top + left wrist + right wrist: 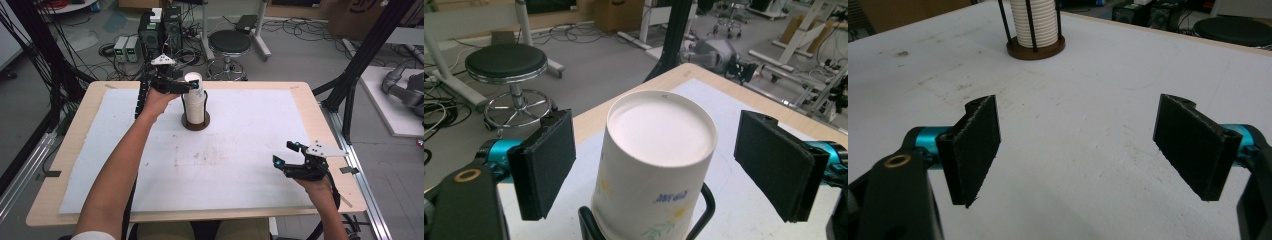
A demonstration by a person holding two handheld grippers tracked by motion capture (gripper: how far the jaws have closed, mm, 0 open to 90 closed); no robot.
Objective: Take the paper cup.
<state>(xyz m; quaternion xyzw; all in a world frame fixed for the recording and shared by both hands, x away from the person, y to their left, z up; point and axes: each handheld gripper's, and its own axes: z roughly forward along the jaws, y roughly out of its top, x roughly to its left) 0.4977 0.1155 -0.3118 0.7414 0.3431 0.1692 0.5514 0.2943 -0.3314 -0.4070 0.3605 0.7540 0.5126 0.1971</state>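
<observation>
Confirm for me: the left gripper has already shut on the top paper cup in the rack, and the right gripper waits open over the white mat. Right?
Not quite. The left gripper is open: in the left gripper view its pads stand apart on either side of the top paper cup, touching neither side. The rest holds: the cup sits in the rack, and the right gripper waits open over the white mat.

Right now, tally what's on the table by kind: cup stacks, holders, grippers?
Cup stack: 1, upside down in the holder
Holder: 1, brown base, black rods
Left gripper: 1, open around the top cup
Right gripper: 1, open
Total: 4
</observation>
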